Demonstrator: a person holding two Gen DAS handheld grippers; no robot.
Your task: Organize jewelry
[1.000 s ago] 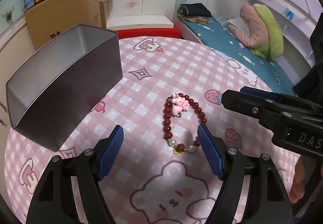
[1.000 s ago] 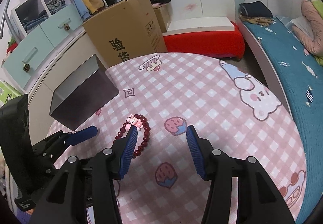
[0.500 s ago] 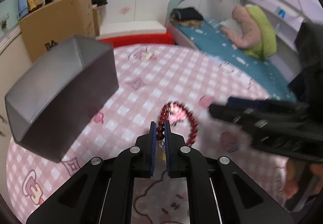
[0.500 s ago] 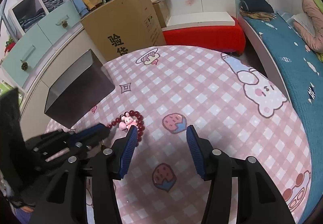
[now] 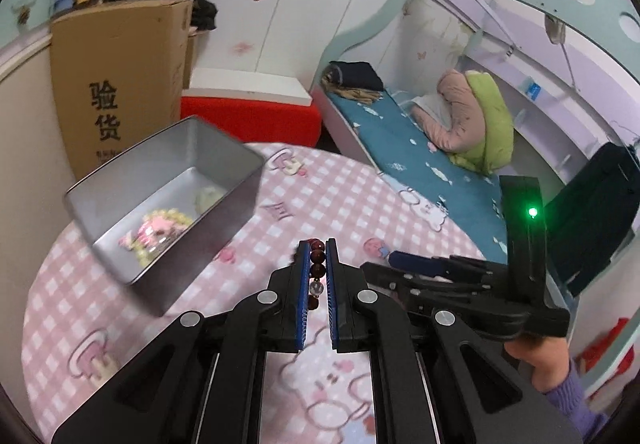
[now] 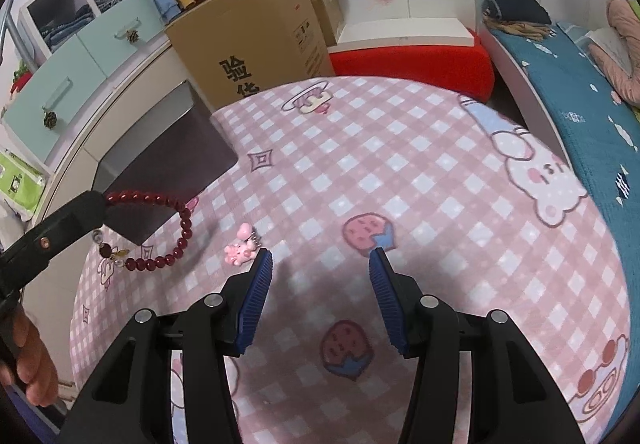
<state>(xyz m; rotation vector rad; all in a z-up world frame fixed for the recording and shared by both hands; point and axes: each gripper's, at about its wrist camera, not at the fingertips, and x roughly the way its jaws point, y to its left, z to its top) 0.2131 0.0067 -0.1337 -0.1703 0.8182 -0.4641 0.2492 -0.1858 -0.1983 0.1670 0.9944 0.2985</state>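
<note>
Two tongs share the job: my left tongs pinch the red bead bracelet by a few beads so it dangles clear of the tabletop for the tin box at far left, while my right tongs wait half-wide and empty nearby.

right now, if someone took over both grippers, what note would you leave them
Left gripper: shut on the red bead bracelet, which hangs in the air beside the metal tin.
Right gripper: open, empty, low over the pink checked tablecloth.
A pink charm hangs off the bracelet's loop, close to the right gripper's left fingertip.
Done: the tin already holds some pale and pink jewelry, and the bracelet is picked up.
Left: carry the bracelet over the tin's open top and let go. No other loose jewelry shows on the cloth.
</note>
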